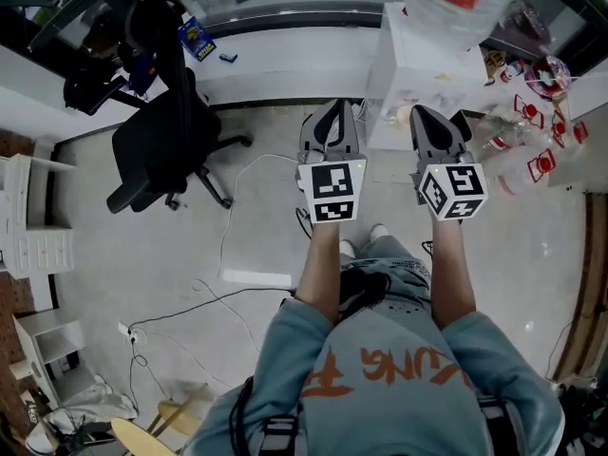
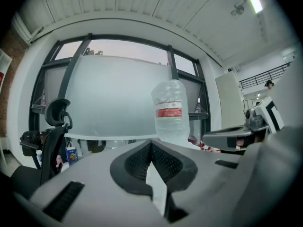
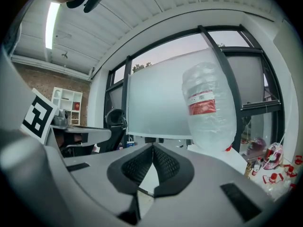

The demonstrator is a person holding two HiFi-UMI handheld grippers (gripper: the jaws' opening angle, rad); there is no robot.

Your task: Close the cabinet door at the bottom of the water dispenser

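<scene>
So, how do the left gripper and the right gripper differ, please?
On the left gripper the marker cube sits square to the head view; on the right gripper it is turned corner-on. The right gripper lines up with the water dispenser; the left gripper sits beside it, over floor. Both are shut and empty.

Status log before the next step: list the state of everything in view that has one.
left gripper: jaws shut, nothing between them.
right gripper: jaws shut, nothing between them.
water bottle: inverted, neck down on the water dispenser.
cabinet door: hidden in all views, open or shut cannot be told.
office chair: upright, unoccupied.
</scene>
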